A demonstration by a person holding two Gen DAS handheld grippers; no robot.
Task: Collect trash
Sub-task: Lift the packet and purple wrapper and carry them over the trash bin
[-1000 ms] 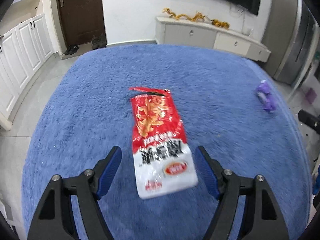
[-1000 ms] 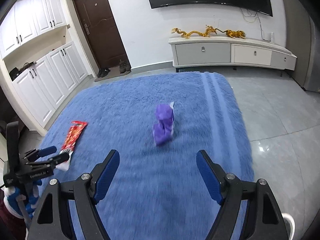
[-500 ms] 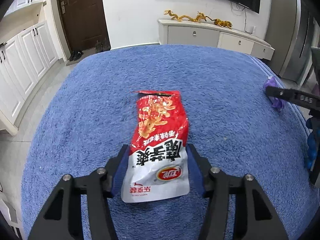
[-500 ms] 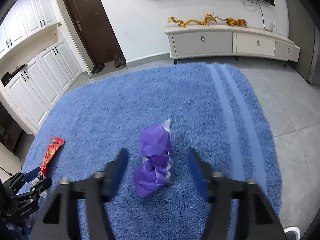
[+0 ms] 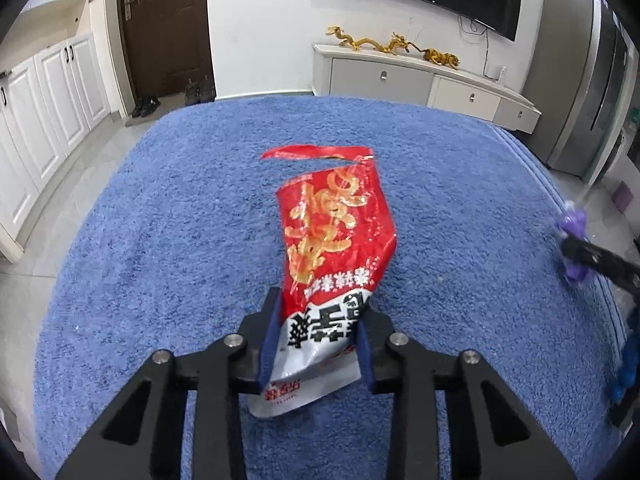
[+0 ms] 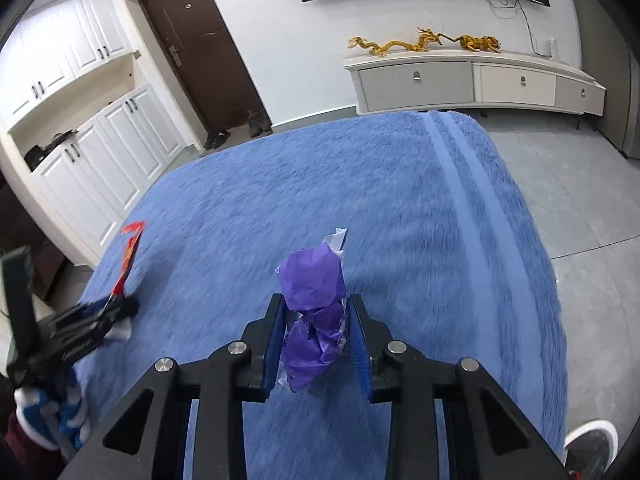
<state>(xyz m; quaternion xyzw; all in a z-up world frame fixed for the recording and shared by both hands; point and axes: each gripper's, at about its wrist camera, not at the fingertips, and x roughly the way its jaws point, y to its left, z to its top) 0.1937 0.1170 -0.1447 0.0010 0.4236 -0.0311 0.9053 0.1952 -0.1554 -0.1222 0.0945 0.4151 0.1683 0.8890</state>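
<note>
Left wrist view: left tongs [image 5: 318, 330] clenched on the lower white end of a red snack wrapper [image 5: 332, 264], which tilts up toward 12 o'clock, its torn top strip hanging open above the blue towel-covered table [image 5: 180, 240]. At 3 o'clock, the purple wrapper [image 5: 574, 226] sits in the other tool. Right wrist view: right tongs [image 6: 316, 334] clenched on the crumpled purple wrapper [image 6: 314, 304], held above the table [image 6: 400, 200]. Red wrapper [image 6: 130, 250] visible at 9 o'clock.
</note>
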